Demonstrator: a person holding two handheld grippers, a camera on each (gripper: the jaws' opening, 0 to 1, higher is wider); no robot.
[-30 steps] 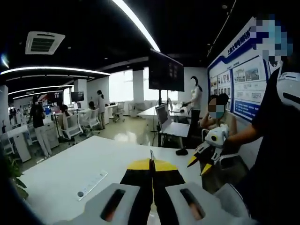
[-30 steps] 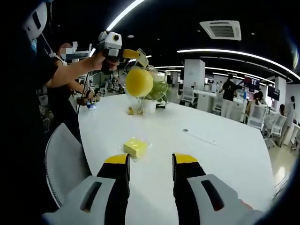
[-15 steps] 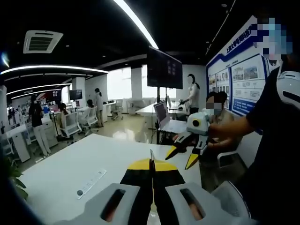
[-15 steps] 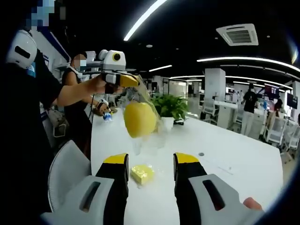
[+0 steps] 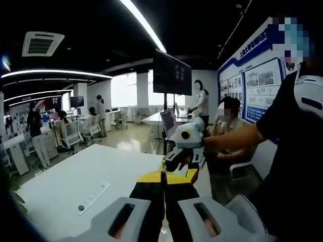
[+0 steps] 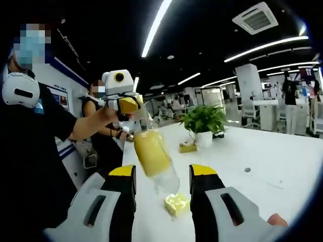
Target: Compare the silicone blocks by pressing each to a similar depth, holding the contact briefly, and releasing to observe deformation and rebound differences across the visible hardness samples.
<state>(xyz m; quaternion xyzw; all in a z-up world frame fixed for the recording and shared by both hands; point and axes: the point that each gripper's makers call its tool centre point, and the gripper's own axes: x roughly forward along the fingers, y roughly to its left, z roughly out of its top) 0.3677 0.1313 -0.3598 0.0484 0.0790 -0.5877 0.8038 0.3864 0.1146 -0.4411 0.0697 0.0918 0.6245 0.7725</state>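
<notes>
Left tool (image 6: pixel 132 105) clamping clear bag (image 6: pixel 154 156) — right tool (image 6: pixel 162 174) agape

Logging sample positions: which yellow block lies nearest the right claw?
The yellow block on the white table, between the right claw tips; the other block sits by the plant.

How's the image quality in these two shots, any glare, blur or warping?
Left gripper view: the ceiling light strip is blown out, and the windows glare white. Right gripper view: fisheye bends the ceiling lights, and the hanging bag with the yellow block looks soft and smeared.
</notes>
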